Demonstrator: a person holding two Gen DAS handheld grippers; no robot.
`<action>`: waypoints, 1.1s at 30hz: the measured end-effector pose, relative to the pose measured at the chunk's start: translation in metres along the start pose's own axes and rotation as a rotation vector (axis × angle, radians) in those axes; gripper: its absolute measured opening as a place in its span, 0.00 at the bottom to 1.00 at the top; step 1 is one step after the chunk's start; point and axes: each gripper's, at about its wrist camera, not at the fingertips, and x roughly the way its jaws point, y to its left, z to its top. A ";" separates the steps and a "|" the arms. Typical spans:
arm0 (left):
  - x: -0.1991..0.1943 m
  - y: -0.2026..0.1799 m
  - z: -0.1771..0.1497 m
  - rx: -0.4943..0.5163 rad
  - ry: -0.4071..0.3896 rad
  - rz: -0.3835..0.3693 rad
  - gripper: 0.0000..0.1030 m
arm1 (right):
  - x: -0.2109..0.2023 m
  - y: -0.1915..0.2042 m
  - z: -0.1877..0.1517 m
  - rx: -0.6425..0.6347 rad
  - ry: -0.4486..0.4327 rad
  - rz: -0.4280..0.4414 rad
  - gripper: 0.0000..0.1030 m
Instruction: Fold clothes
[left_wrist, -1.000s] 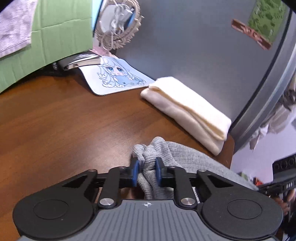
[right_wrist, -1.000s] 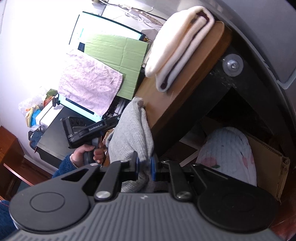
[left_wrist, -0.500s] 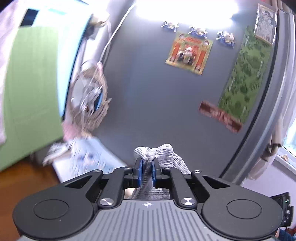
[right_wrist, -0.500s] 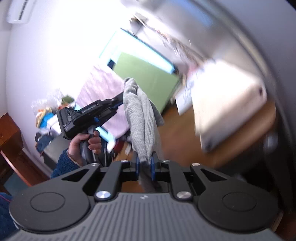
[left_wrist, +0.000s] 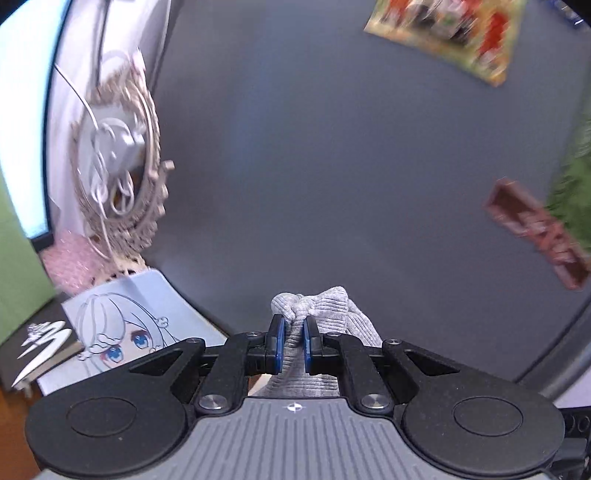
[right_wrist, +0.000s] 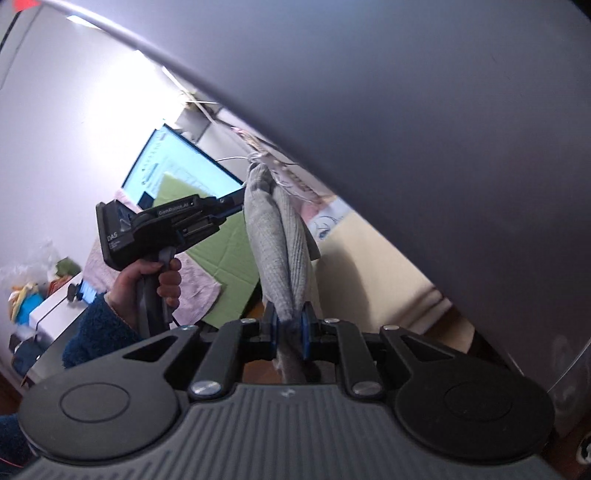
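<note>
A grey ribbed garment (left_wrist: 325, 314) is bunched between the blue pads of my left gripper (left_wrist: 293, 341), which is shut on it, held up in front of a grey wall. In the right wrist view the same grey garment (right_wrist: 277, 240) stretches as a twisted band from my right gripper (right_wrist: 289, 330), shut on its near end, up to the left gripper (right_wrist: 236, 205) held by a hand in a blue sleeve. A folded cream garment (right_wrist: 369, 266) lies on the wooden table beyond.
An anime-print mouse mat (left_wrist: 125, 325) lies on the table at lower left, beside a wicker basket of white cables (left_wrist: 122, 170). Green cardboard (right_wrist: 221, 240) leans on a monitor (right_wrist: 177, 166). A grey panel (left_wrist: 332, 147) with posters stands close ahead.
Both grippers have lifted the grey garment off the table edge into the air. The left gripper swung up toward the grey panel, and the garment now hangs stretched between the two.
</note>
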 end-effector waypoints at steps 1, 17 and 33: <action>0.006 0.002 0.000 -0.007 0.011 0.001 0.09 | 0.003 -0.004 -0.001 0.016 -0.002 -0.006 0.13; 0.067 0.021 0.002 -0.052 0.159 0.001 0.09 | 0.015 -0.035 -0.003 0.121 -0.002 -0.122 0.12; 0.038 0.062 0.005 -0.187 0.081 -0.147 0.30 | -0.023 -0.047 -0.018 0.215 -0.067 -0.116 0.24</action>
